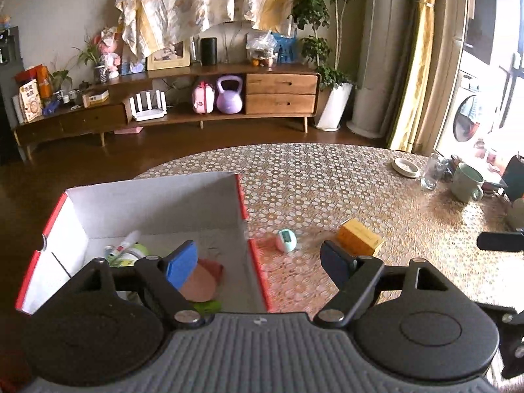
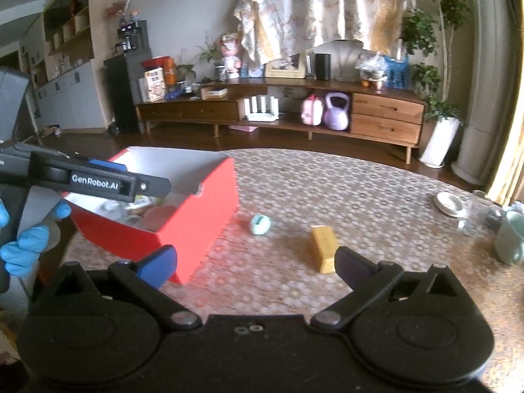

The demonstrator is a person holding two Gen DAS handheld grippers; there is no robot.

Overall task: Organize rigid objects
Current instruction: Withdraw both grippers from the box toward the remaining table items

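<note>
Patterned tablecloth point(image 2: 327, 190) bears a red box point(image 2: 196, 226) at left; right of it lie a teal egg-shaped timer point(image 2: 261, 224) and a yellow block point(image 2: 324, 249). Left gripper point(image 1: 258, 262) and right gripper point(image 2: 258, 268) both stand spread, empty. Risk: the rounded timer may roll away if nudged.

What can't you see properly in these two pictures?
- Left wrist view: part of what lies in the red box is hidden behind the left gripper.
- Right wrist view: the box's contents are blurred and partly behind the other gripper.
- Both views: the screen on the small teal gadget is too small to read.
- Right wrist view: the mug is cut off by the edge.
</note>
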